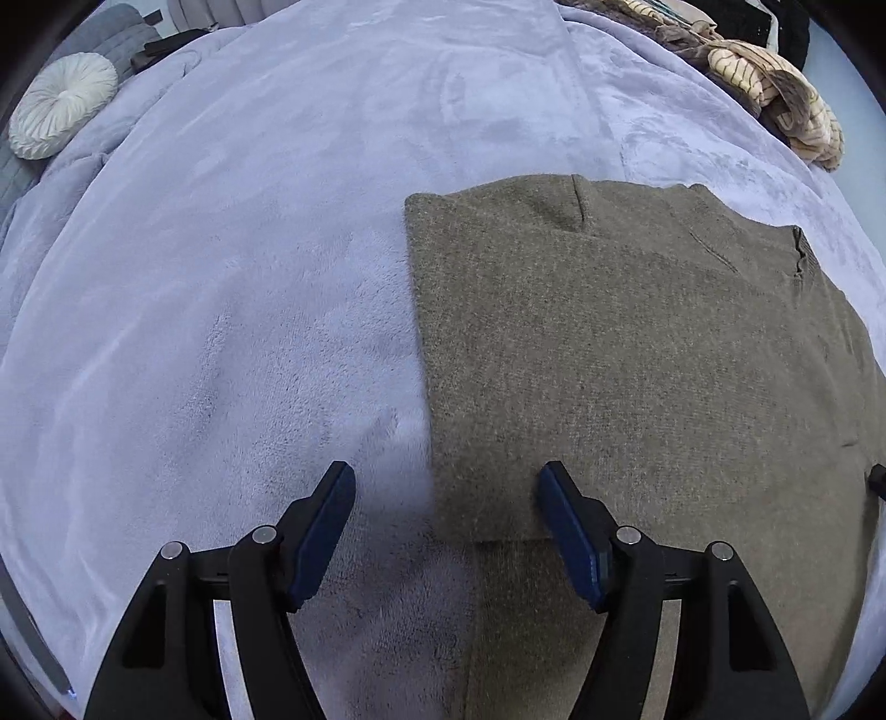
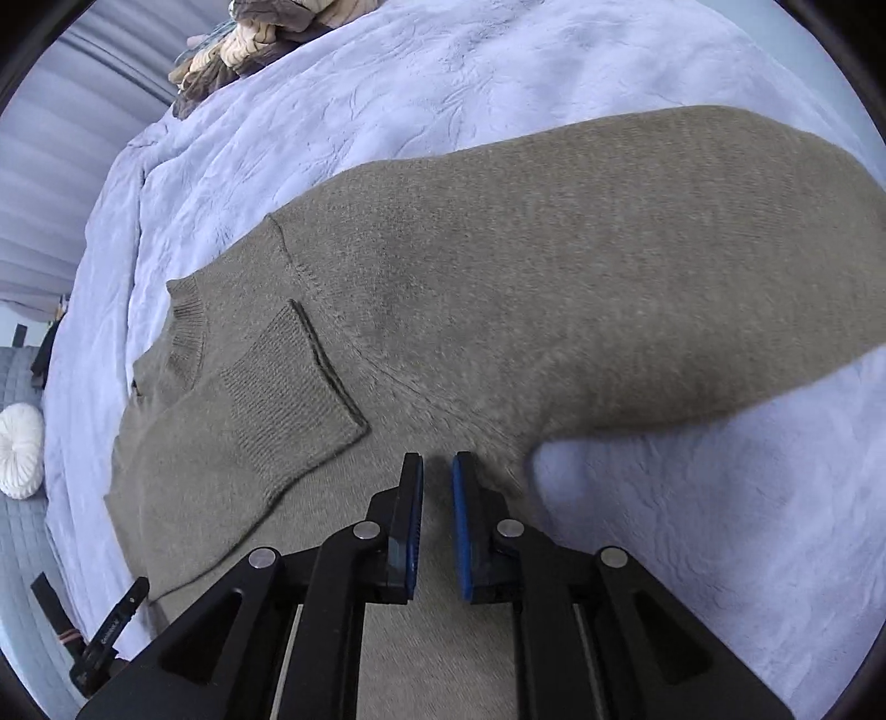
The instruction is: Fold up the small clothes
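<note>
An olive-brown knit sweater (image 1: 637,343) lies flat on the lavender blanket (image 1: 221,277). One sleeve is folded across its body, with the ribbed cuff (image 2: 293,387) near the collar (image 2: 185,327). My left gripper (image 1: 448,487) is open over the sweater's left folded edge and holds nothing. My right gripper (image 2: 437,471) hovers over the sweater (image 2: 554,249) near its side edge. Its jaws are nearly closed with a narrow gap, and nothing shows between them.
A pile of striped and dark clothes (image 1: 775,88) lies at the far edge of the bed, also visible in the right wrist view (image 2: 249,44). A round white cushion (image 1: 61,105) sits on grey quilted bedding at the left. The left gripper's tip (image 2: 105,626) shows at the lower left.
</note>
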Motion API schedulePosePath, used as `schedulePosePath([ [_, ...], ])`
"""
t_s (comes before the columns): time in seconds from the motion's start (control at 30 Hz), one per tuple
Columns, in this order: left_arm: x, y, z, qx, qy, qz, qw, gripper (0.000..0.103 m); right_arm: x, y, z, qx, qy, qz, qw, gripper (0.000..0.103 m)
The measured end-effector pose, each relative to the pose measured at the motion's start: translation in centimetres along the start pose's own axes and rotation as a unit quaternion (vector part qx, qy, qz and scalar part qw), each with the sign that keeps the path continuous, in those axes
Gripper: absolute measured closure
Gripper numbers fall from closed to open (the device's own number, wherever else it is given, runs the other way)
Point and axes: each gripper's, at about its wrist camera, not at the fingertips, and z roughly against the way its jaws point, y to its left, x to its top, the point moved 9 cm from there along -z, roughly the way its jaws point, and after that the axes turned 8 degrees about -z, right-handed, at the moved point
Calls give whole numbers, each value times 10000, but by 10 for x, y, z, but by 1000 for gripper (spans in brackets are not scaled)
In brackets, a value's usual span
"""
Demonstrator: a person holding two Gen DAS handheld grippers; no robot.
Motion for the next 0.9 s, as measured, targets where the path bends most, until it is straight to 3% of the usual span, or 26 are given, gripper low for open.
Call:
schedulePosePath([
  [0.07,-4,-7,7,4,11,-35,10000,33,-6,-2,6,114,74,-26,9999,87],
  [0.13,-8,-16,12,-75,50,-55,9999,33,-12,-9,10,215,166,-83,9996,71],
  [0.2,-13,-33,18,-160,113,-159,9997,33,-20,-12,14,319,257,-139,9991,63],
  [0.43,-26,-107,38,-439,201,-711,9963,33,-49,-36,22,556,566,-396,9961,56],
  [0.63,-35,-174,46,-559,378,-1193,9906,33,-45,-77,38,619,476,-812,9936,47],
  [0.67,-36,-184,46,-602,394,-1253,9895,28,-42,-86,43,625,424,-879,9933,47],
  [0.7,-36,-195,47,-621,389,-1335,9883,13,-38,-93,47,628,380,-927,9930,47],
  [0.73,-37,-201,49,-627,349,-1389,9877,7,-34,-101,51,633,322,-984,9926,47],
  [0.9,-36,-245,51,-576,258,-1795,9817,4,-13,-142,66,750,60,-1439,9867,35],
])
